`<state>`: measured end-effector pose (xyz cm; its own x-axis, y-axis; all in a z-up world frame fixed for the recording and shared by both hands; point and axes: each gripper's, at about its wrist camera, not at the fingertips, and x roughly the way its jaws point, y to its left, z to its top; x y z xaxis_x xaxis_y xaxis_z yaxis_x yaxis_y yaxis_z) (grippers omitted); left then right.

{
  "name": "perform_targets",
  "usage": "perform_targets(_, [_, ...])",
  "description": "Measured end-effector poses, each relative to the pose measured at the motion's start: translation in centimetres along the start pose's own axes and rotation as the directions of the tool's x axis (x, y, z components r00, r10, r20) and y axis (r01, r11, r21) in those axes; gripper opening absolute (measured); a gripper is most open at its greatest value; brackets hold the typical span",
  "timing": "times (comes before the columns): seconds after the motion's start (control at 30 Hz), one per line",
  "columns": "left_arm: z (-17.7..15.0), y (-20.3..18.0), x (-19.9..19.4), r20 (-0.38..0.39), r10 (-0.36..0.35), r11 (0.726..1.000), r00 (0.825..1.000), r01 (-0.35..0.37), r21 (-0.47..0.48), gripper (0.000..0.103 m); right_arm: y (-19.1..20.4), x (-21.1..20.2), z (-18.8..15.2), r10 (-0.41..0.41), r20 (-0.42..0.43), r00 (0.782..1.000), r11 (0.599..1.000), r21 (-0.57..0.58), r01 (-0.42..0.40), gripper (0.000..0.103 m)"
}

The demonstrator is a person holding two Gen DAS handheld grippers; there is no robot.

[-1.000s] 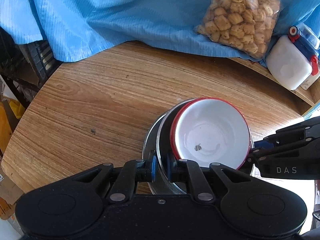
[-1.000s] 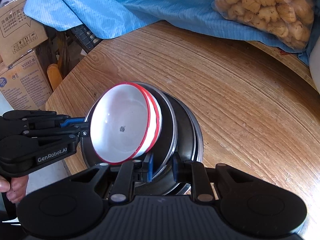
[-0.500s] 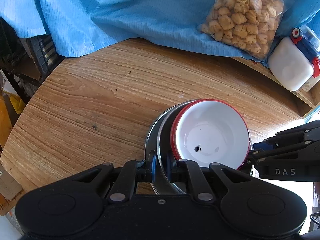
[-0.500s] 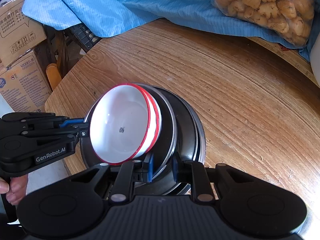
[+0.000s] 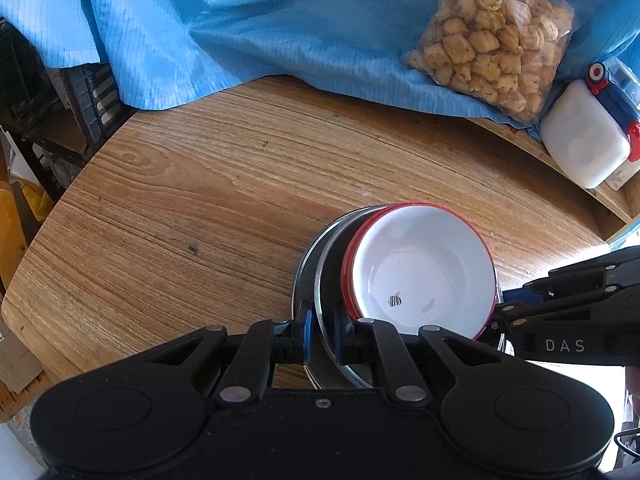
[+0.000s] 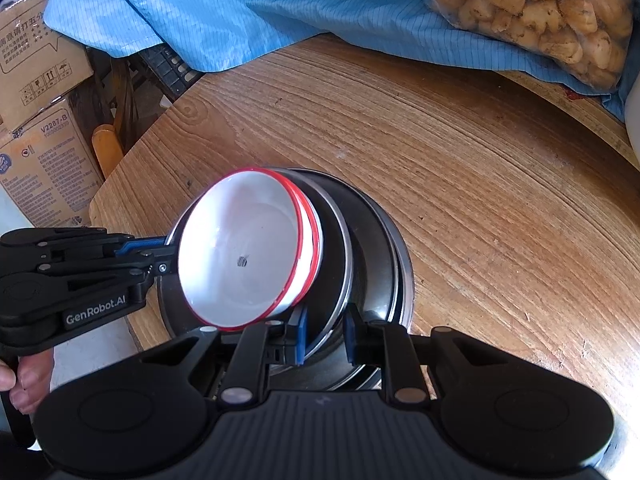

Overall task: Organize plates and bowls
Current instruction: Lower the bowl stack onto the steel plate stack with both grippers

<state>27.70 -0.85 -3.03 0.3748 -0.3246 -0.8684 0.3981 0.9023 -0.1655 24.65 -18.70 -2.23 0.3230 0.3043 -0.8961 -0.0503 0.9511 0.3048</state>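
Two nested white bowls with red rims (image 5: 424, 272) (image 6: 240, 252) sit on a stack of steel plates (image 5: 310, 276) (image 6: 372, 248) near the front edge of the wooden table (image 5: 224, 208) (image 6: 480, 184). My left gripper (image 5: 322, 332) (image 6: 160, 256) is shut on the plates' rim on one side. My right gripper (image 6: 325, 336) (image 5: 504, 308) is shut on the rim on the opposite side. The stack looks tilted. Whether it rests on the table or hangs just above it I cannot tell.
A blue cloth (image 5: 240, 32) covers the table's far side, with a clear bag of biscuits (image 5: 492, 40) on it. A white container with a blue lid (image 5: 584, 136) stands at the right. Cardboard boxes (image 6: 44, 152) stand beyond the table's left edge. A hand (image 6: 20, 384) holds the left gripper.
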Motion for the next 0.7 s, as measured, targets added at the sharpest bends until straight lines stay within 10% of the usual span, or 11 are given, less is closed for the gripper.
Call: perform_targets(0.7, [0.1, -0.46, 0.4, -0.008, -0.002, 1.0, 1.0, 0.002, 0.001, 0.009, 0.07, -0.32, 0.07, -0.012, 0.01, 1.0, 1.0, -0.006, 0.012, 0.022])
